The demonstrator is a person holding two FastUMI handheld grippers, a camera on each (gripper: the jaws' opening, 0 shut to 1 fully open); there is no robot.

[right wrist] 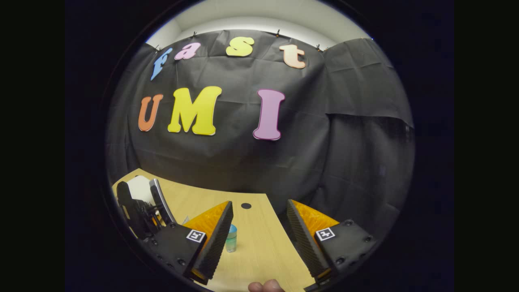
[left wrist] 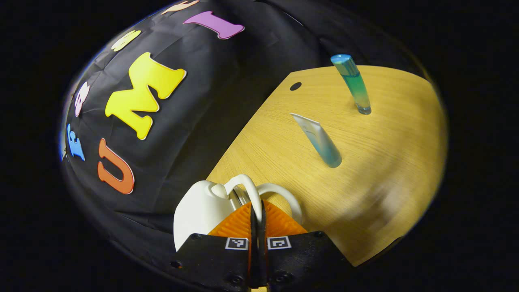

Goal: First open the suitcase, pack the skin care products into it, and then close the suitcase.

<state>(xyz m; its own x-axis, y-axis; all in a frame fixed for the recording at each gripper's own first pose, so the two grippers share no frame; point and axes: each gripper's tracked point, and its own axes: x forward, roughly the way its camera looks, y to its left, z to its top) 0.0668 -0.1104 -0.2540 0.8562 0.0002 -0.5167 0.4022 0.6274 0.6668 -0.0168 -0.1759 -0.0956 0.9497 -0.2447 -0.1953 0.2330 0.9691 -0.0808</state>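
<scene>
Suitcase (left wrist: 198, 211), a small white hard-shelled case, is sitting at the near edge of the pale wooden table (left wrist: 389, 162), right up against the left gripper (left wrist: 257, 211). In the left gripper view, that gripper's fingers are pressing together on a thin white loop (left wrist: 248, 187) that rises from the suitcase, probably its handle or pull. The hold looks meant for steadying or tugging the shell, so I judge that the opening step is in hand. Whether the lid is parting I cannot tell.

Beyond the case, a white-to-teal squeeze tube (left wrist: 321, 142) is standing on its cap near the middle of the table. Farther back, a slim bottle (left wrist: 353, 83), green glass shading to a blue cap, is standing upright and well apart from the tube. Both are waiting outside the case, so packing is not yet begun. A small dark hole (left wrist: 295, 86) is showing in the tabletop near the far edge.

In the right gripper view, the right gripper (right wrist: 259, 239) is hovering over the table with its fingers spread wide and gripping nothing, seemingly kept ready for the products. The bottle is peeking out beside its left finger. A person's fingertip (right wrist: 265, 286) is showing at the bottom edge.
</scene>
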